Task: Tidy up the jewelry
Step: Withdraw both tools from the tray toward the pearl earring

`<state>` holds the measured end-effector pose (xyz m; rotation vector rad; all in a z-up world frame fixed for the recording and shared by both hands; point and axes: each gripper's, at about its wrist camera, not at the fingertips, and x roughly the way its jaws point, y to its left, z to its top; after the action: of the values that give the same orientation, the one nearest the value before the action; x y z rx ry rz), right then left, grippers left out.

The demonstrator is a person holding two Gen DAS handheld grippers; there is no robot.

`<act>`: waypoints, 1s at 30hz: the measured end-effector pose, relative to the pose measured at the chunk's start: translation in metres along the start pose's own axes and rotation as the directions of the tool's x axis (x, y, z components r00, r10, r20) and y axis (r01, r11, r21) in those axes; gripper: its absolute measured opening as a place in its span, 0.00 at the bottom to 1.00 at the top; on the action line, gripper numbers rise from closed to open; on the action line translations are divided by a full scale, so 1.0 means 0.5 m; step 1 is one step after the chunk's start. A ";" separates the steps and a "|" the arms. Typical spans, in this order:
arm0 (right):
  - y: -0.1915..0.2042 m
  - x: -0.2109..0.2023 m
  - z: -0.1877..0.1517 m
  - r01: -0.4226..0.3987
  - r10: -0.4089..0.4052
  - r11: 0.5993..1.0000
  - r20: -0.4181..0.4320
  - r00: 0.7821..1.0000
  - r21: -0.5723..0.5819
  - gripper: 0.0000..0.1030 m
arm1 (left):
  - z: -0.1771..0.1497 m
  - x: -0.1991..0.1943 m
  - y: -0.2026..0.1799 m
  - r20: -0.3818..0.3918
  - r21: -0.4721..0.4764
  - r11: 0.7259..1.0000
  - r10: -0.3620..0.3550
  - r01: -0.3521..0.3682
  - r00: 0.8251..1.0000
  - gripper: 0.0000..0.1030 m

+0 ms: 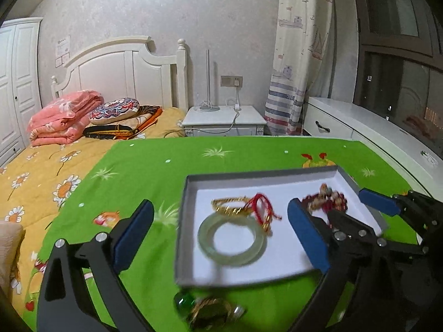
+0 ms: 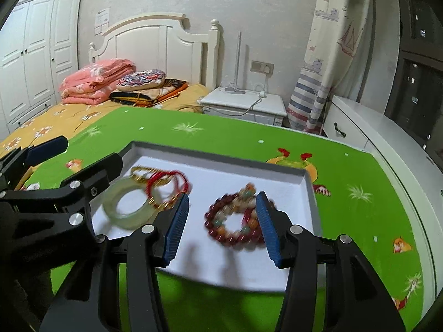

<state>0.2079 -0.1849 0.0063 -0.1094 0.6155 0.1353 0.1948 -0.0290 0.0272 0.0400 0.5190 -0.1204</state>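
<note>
One shallow grey cardboard tray with a white floor (image 2: 308,191). Inside it:
- one pale green jade bangle (image 1: 231,242);
- one gold metal bangle (image 1: 229,207);
- one red cord bracelet with gold ends (image 1: 261,207);
- one bracelet of dark red and mixed-colour beads (image 2: 235,221), possibly two coiled together; blur prevents a firm count.

Outside the tray, on one green printed cloth (image 1: 155,166): one small heap of jewelry with a green glass stone and gold parts (image 1: 207,308); pieces not countable.
</note>
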 end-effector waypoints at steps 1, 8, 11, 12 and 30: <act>0.005 -0.009 -0.009 0.003 -0.003 1.000 -0.004 1.000 -0.006 0.49 | -0.006 -0.009 0.007 -0.001 0.000 1.000 0.002 -0.002 1.000 0.93; 0.025 -0.055 -0.064 -0.008 0.007 1.000 -0.028 1.000 -0.009 0.53 | -0.067 -0.083 0.075 -0.003 -0.008 1.000 0.021 -0.021 1.000 0.94; 0.030 -0.078 -0.084 -0.021 0.021 1.000 -0.027 0.999 -0.003 0.53 | -0.100 -0.111 0.094 -0.010 -0.001 1.000 0.012 -0.012 1.000 0.94; 0.031 -0.084 -0.092 -0.025 0.025 1.000 -0.027 0.999 0.000 0.53 | -0.112 -0.120 0.098 -0.014 0.005 1.000 0.015 -0.015 1.000 0.94; 0.051 -0.128 -0.196 -0.044 0.043 0.999 -0.082 0.996 -0.001 0.53 | -0.199 -0.149 0.097 -0.056 0.057 0.997 -0.044 0.048 0.997 0.94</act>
<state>0.0966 -0.1797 -0.0374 -0.1049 0.7001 0.1746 0.0878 0.0337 -0.0219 0.0887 0.5708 -0.1799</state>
